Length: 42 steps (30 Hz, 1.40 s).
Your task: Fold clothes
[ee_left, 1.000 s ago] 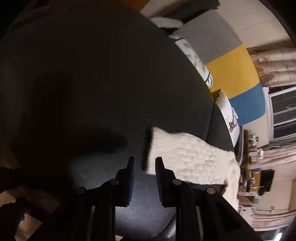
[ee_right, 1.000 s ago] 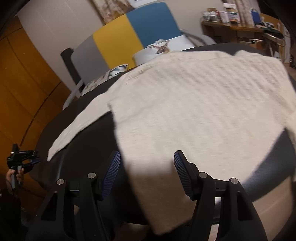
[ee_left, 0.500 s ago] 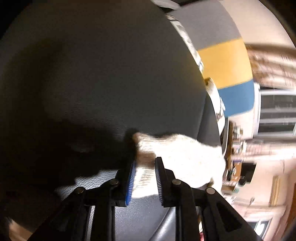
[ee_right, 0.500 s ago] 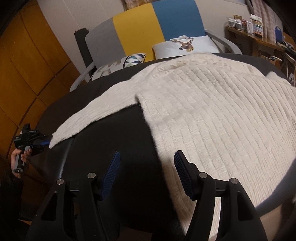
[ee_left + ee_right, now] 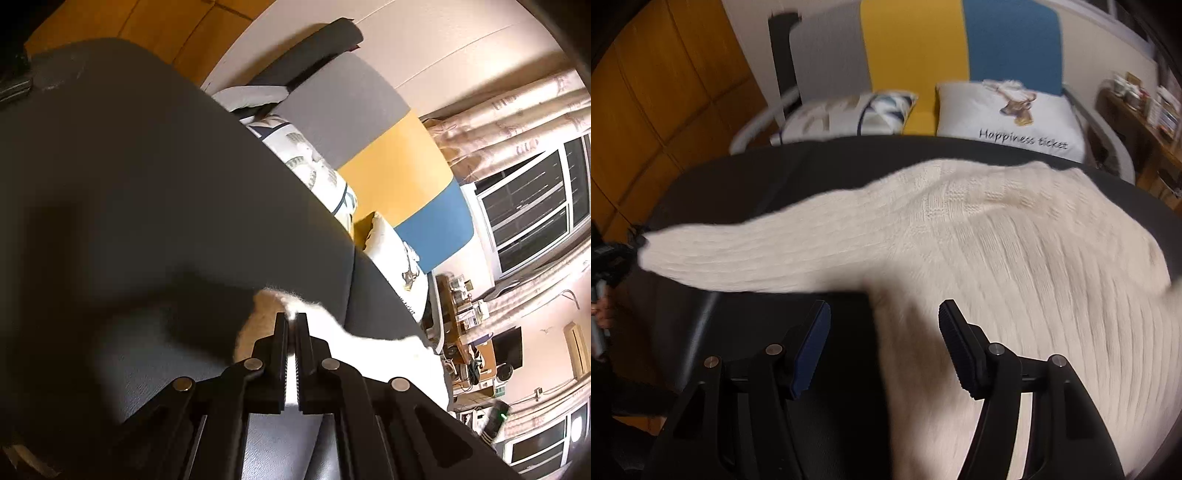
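**Left gripper pinches a sweater sleeve; right gripper hangs spread over the body**

A cream knit sweater (image 5: 997, 240) lies spread on a dark round table (image 5: 746, 177). Its body covers the right half of the tabletop, and one long sleeve (image 5: 746, 254) stretches out to the left, reaching the table's left edge.

The left gripper (image 5: 291, 321) has its two fingers pressed together on the sleeve's cuff, with fuzzy cream fabric bunched between and around the tips. In the right wrist view this gripper (image 5: 613, 258) appears at the far left edge, at the sleeve's end.

The right gripper (image 5: 882, 332) has its fingers wide apart, gripping nothing. It hangs above the near side of the sweater, where the sleeve joins the body; the garment's left edge runs between the two fingers.

Bare dark tabletop lies beyond the sleeve and to the left of the body. Behind the table's far rim stand two cushions (image 5: 1008, 114) against a grey, yellow and blue backrest (image 5: 912, 48).
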Each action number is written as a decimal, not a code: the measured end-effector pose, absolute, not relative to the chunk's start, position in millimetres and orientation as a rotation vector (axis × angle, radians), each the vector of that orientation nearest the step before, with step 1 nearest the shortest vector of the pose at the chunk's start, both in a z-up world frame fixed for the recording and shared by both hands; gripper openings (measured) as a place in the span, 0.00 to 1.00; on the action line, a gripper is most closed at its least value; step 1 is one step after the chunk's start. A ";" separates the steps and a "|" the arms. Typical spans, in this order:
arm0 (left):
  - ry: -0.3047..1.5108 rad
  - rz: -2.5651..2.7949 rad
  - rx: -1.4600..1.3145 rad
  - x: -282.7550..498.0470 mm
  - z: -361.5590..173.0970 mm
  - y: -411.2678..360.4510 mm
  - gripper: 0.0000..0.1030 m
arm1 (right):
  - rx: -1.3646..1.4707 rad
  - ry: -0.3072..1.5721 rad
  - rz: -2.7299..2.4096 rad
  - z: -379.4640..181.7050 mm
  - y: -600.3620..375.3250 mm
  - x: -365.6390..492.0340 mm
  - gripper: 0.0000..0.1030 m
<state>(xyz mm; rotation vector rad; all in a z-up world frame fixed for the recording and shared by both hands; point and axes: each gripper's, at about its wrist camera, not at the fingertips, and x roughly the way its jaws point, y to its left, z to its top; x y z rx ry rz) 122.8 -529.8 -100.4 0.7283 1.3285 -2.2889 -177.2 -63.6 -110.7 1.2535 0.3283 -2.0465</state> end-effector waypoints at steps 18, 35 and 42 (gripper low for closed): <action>1.183 -2.246 0.618 73.4 -67.7 -563.6 0.02 | 1.477 0.331 -1.981 -156.8 -172.1 -266.5 0.47; 1.404 -1.922 0.919 104.8 -159.3 -621.3 0.08 | 1.305 0.369 -1.723 -86.6 -92.9 -174.0 0.48; 1.369 -1.975 0.826 158.1 -132.5 -577.1 0.13 | 1.406 0.430 -1.727 -98.2 15.8 -108.1 0.52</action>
